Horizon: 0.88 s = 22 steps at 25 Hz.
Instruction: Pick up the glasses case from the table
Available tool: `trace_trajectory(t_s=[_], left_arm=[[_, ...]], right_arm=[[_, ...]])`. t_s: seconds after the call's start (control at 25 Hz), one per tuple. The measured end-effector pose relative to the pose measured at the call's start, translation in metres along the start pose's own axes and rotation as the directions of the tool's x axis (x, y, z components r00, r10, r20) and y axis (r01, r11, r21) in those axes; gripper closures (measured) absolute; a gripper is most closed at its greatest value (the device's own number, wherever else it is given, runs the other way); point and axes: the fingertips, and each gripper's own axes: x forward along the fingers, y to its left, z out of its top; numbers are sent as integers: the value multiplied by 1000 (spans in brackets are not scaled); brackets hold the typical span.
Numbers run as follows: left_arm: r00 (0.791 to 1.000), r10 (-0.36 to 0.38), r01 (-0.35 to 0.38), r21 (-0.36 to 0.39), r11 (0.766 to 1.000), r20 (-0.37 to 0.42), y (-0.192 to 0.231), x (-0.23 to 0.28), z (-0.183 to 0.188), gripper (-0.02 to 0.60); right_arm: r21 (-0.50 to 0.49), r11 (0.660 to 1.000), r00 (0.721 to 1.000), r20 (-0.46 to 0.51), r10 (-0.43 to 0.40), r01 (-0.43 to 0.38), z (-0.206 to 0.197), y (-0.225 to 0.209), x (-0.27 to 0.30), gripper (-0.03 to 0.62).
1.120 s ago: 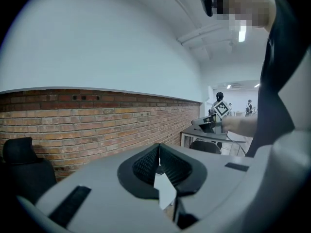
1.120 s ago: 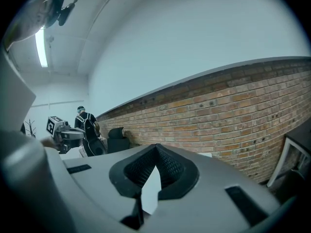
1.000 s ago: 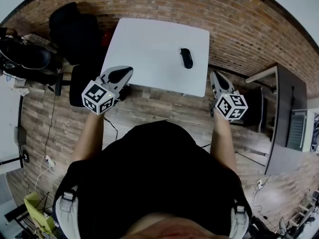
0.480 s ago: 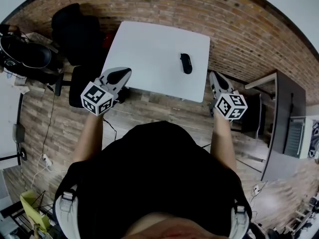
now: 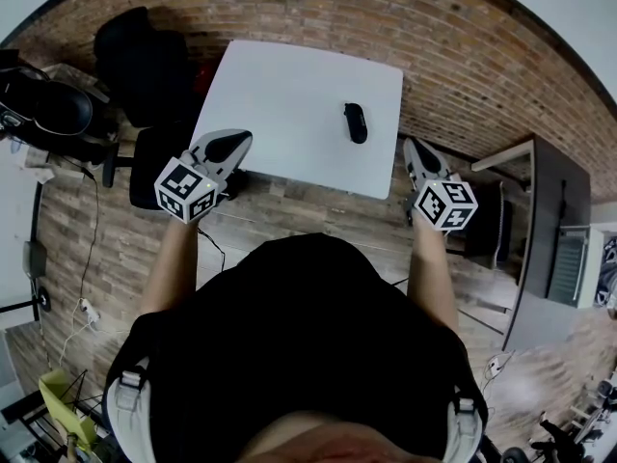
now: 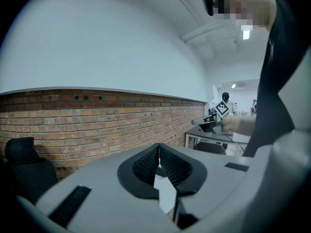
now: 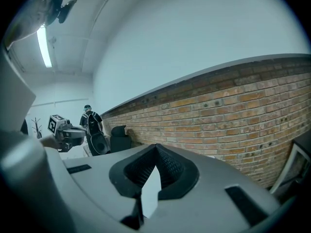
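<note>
Head view: the black glasses case (image 5: 356,123) lies untouched on the white table (image 5: 280,104), right of centre. The left gripper (image 5: 231,145) and right gripper (image 5: 417,152) hover by the near edge, well apart from it. Left gripper view: jaws together, nothing between. Right gripper view: likewise closed and empty. Pickup not begun; reach, opening, grasp and lift are all left.

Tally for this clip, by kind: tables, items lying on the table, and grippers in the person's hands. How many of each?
white table: 1
black glasses case, lying on the table: 1
grippers: 2, the left gripper and the right gripper, both with fingers shut and empty
Total: 4
</note>
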Motion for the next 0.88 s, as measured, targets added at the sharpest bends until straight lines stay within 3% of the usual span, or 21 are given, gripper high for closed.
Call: trace_trajectory(t_s=[0.88], left_arm=[[1000, -14, 14, 11, 1000, 11, -30, 15, 1, 572]], right_arm=[[3, 1000, 1000, -1, 23, -23, -16, -11, -18, 579]])
